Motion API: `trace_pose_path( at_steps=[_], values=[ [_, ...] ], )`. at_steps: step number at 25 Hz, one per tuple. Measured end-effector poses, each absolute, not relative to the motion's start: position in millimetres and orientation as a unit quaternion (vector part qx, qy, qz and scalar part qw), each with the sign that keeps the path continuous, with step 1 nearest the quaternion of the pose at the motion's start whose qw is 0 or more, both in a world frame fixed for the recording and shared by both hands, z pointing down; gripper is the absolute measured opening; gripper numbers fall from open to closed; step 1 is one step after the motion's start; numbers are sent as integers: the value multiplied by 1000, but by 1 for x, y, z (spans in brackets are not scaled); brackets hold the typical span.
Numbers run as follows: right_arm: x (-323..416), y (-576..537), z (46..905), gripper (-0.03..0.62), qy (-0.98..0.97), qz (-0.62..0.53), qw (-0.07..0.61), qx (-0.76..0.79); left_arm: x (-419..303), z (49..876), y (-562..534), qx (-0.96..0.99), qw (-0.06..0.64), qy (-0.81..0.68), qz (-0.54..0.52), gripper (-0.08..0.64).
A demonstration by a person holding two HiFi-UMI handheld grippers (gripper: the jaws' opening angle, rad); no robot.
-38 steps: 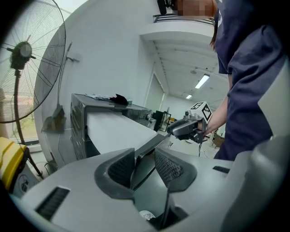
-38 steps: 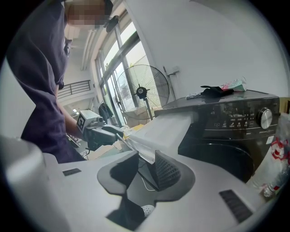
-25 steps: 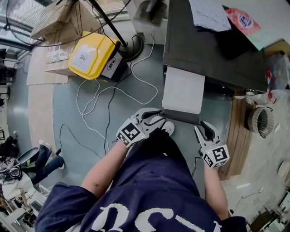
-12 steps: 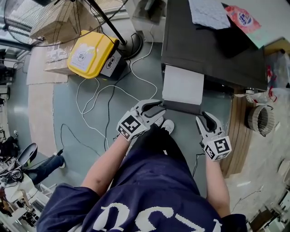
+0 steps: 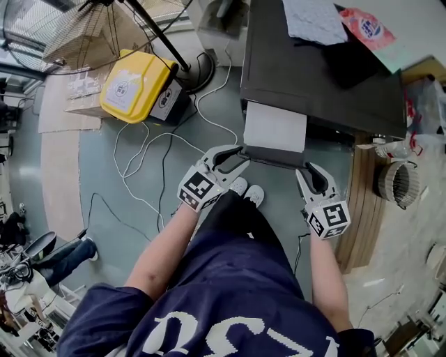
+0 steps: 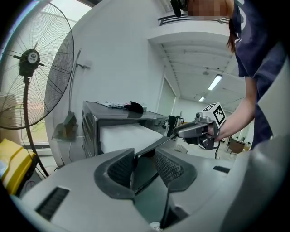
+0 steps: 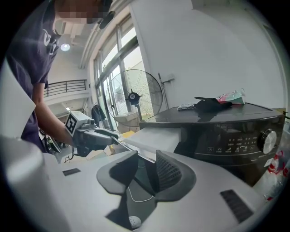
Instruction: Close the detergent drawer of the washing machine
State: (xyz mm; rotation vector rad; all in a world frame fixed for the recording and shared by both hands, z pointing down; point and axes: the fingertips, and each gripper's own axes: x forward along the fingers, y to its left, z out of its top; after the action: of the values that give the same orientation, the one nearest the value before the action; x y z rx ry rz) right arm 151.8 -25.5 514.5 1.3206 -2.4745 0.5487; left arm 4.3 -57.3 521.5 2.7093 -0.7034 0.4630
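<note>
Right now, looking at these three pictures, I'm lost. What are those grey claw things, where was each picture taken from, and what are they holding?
A person holds a two-jaw gripper in each hand. One picture looks down from their head camera; the other two ride on the grippers, looking along the jaws. The dark box is a washing machine, a cloth and packet on top. Its white detergent drawer sticks out. On the left gripper the jaws have just been opening and stand open around one end of the dark front panel; on the right gripper they straddle the other end, whether pinching it I can't tell.
</note>
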Motion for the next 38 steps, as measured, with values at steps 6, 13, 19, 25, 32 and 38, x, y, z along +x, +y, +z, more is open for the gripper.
trace_pose_path(
  at_steps=[6,13,19,25,32,38],
  values=[
    [155,-45,514,137,-854,184,142,465,7,521,-77,939,146,-268,161,161],
    [159,-69,513,138,-849,178,144,476,10,520,-102,934,143,-285,160,161],
    [160,-90,512,138,-844,175,145,485,10,520,-122,933,145,-289,160,161],
    [161,-104,511,141,-837,172,145,499,11,520,-137,930,143,-299,158,161],
    [162,-118,510,146,-828,173,148,512,12,519,-150,922,143,-321,160,163],
    [162,-126,510,149,-822,173,147,522,12,520,-159,918,145,-334,160,164]
  ],
)
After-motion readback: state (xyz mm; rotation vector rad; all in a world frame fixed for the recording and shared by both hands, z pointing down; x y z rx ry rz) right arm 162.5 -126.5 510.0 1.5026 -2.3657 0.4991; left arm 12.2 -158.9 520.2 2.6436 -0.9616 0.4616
